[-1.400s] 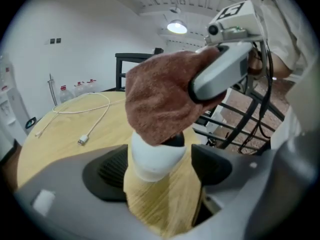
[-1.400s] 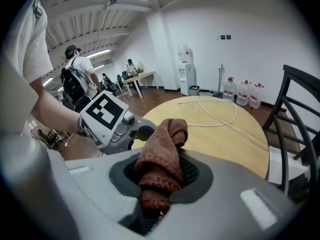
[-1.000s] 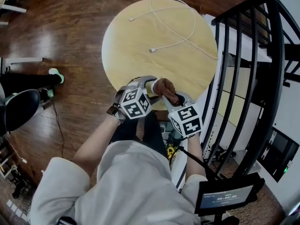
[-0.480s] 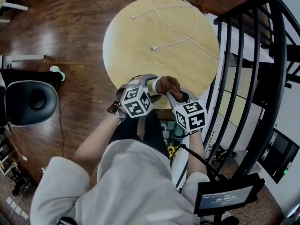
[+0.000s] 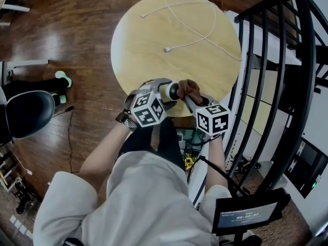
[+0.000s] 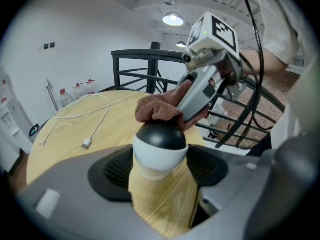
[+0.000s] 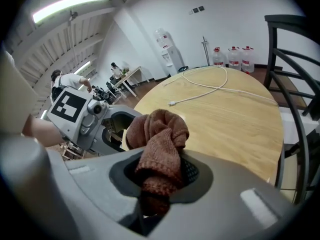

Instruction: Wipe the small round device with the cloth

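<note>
My left gripper (image 6: 161, 176) clamps the small round device (image 6: 160, 146). My right gripper (image 7: 159, 186), just right, pinches the cloth (image 7: 161, 141), touching its far dark end.

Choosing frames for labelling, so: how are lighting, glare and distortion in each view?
Head view: glare on the wooden floor, table evenly lit. Left gripper view: fisheye, dark corners, ceiling lamp blown out, round device sharp. Right gripper view: fisheye, light strip overexposed, cloth sharp.
</note>
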`<state>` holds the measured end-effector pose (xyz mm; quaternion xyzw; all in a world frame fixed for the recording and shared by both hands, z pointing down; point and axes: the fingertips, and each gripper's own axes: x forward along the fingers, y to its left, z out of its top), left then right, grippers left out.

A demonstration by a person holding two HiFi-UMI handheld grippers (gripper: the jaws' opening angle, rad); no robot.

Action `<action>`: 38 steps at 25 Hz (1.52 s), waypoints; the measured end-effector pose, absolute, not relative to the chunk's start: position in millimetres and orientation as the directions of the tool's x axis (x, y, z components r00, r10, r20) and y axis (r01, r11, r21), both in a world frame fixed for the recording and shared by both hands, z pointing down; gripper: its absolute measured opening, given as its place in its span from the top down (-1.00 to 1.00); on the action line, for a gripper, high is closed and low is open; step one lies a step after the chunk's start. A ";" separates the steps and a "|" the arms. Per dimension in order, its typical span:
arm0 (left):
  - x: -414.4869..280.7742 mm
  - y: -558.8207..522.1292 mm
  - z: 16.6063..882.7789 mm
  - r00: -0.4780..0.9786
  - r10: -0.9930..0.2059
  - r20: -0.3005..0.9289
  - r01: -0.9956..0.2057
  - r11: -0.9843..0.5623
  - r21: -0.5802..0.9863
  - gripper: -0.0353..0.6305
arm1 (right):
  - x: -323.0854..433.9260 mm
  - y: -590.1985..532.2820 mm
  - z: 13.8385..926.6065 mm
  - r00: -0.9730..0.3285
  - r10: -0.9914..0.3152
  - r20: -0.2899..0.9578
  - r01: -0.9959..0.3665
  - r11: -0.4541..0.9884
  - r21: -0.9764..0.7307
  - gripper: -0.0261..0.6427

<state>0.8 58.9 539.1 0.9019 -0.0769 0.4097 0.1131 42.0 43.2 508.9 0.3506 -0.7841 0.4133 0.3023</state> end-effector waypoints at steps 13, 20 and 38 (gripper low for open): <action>-4.6 59.5 533.2 0.653 -0.038 0.756 -0.230 -0.962 0.150 -0.07 | 38.5 47.8 544.7 -0.565 -0.240 0.789 -0.805 0.370 -0.464 0.67; -5.8 61.0 529.8 0.654 -0.040 0.755 -0.231 -0.961 0.150 -0.07 | 38.8 54.4 564.8 -0.512 -0.209 0.833 -0.825 0.392 -0.408 0.67; 10.2 51.5 533.6 0.612 -0.280 0.740 -0.640 -0.725 0.255 -0.29 | 92.2 53.5 542.0 -0.215 -0.475 0.853 -0.922 0.388 -0.016 0.67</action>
